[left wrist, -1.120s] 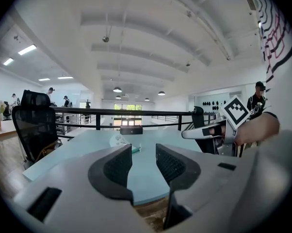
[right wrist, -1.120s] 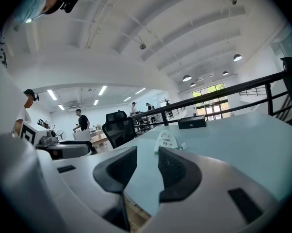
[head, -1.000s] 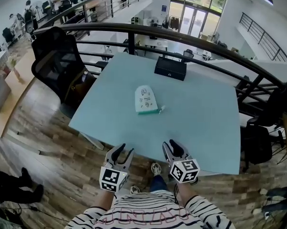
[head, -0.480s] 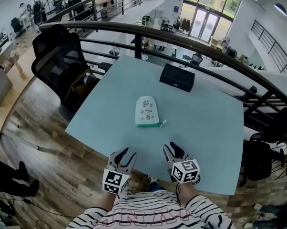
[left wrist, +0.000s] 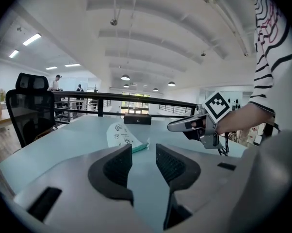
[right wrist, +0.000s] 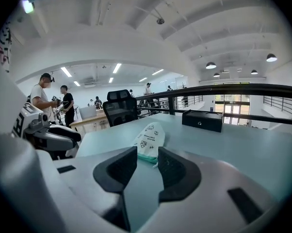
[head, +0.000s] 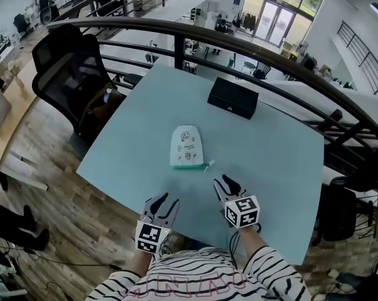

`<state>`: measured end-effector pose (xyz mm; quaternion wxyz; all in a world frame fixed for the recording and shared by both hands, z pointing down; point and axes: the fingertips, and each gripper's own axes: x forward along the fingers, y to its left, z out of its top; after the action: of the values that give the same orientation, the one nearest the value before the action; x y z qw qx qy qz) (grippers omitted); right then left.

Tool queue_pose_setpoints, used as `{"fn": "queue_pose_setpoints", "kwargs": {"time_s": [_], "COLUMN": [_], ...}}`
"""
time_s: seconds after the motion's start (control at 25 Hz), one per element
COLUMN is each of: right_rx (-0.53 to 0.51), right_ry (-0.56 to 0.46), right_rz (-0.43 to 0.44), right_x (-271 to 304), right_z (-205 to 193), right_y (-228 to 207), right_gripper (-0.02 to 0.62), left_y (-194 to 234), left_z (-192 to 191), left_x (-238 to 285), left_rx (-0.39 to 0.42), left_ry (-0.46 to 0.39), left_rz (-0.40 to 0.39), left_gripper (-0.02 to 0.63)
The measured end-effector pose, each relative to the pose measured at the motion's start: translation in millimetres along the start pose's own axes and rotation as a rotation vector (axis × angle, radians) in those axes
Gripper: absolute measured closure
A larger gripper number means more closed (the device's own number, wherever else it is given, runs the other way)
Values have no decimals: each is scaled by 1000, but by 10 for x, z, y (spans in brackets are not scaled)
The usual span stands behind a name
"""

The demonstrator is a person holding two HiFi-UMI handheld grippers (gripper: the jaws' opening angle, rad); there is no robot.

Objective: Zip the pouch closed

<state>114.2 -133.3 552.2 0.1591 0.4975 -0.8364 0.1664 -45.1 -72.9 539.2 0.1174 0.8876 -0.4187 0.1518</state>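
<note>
- The white printed pouch [head: 186, 146] lies flat mid-table [head: 277, 162], its teal zipper edge facing the person; its inside does not show.
- A black box [head: 232, 98] sits closed, farther back and to the right.
- The left gripper [head: 167, 200] hovers over the near table edge, jaws slightly parted and empty.
- The right gripper [head: 225, 182] is just short of the pouch, jaws slightly parted and empty.

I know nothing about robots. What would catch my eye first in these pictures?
A white pouch with a green edge lies alone in the middle of a pale blue table, with a black box at the far side. At the near edge, the left gripper and right gripper hover, jaws apart and empty.
</note>
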Motion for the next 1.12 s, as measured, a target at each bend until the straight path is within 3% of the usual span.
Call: {"fn": "queue_pose_setpoints", "kwargs": {"time_s": [0.72, 1.12], "right_rx": [-258, -457], "right_ry": [176, 256], "right_rz": [148, 340], "right_x": [978, 1192], "right_z": [-296, -389], "right_y": [-526, -509], "right_gripper": [449, 467], "left_y": [29, 17], "left_z": [-165, -151], "left_x": [511, 603], "left_rx": [-1, -15], "left_ry": [81, 92], "left_rz": [34, 35], "left_gripper": [474, 474]}}
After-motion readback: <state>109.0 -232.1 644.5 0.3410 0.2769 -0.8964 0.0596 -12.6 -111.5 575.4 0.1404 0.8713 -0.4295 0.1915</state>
